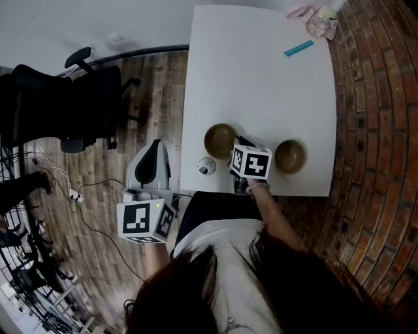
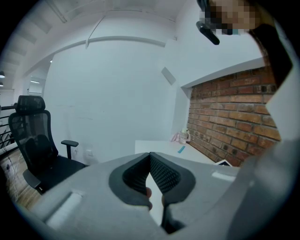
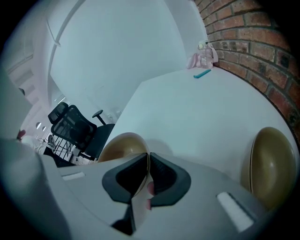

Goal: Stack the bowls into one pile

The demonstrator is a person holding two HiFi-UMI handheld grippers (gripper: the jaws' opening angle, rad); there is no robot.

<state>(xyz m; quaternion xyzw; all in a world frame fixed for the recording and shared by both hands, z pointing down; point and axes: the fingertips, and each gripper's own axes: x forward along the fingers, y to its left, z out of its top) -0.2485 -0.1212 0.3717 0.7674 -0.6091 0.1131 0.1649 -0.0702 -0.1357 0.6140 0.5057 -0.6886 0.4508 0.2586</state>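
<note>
Two golden-brown bowls stand near the front edge of the white table [image 1: 261, 78]. The left bowl [image 1: 219, 139] [image 3: 117, 144] has my right gripper [image 1: 240, 145] [image 3: 149, 157] shut on its right rim, and the thin rim runs between the pads. The right bowl [image 1: 290, 156] [image 3: 272, 164] sits apart, to the right of that gripper, untouched. My left gripper [image 1: 155, 149] [image 2: 150, 155] hangs off the table's left side above the floor, shut with nothing in it.
A small round silvery object [image 1: 206, 166] lies at the table's front-left corner. A teal strip [image 1: 298, 48] and a clear bottle with pink [image 1: 320, 19] sit at the far right corner. A black office chair [image 1: 72, 107] stands left; brick surface [image 1: 372, 130] lies right.
</note>
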